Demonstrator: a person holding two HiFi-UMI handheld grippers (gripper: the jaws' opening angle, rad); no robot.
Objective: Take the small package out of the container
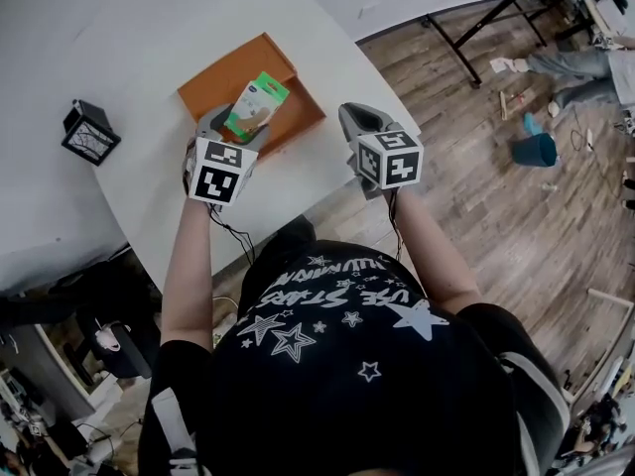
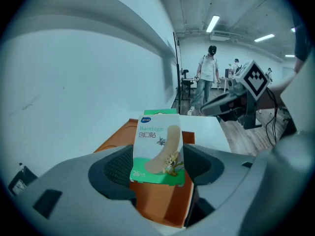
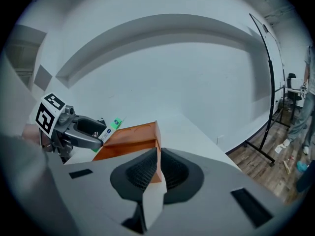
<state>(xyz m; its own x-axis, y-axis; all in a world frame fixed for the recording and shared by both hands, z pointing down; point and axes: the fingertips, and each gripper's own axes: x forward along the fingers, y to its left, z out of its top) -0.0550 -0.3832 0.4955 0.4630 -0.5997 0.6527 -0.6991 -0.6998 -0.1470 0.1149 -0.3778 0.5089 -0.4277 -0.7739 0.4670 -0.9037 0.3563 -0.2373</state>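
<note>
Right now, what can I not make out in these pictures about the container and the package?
Floor of the container: in head view the package and left tongs cover part of it.
Package's back: faces away in left gripper view.
Package print: too small in head view.
Black object on table: too small to identify.

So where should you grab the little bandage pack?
Grab the bandage pack by its lower half, across its two side edges, coming from the near side of the orange container. It is flat and standing up, so those edges give a straight hold. The left gripper holds it that way now.
</note>
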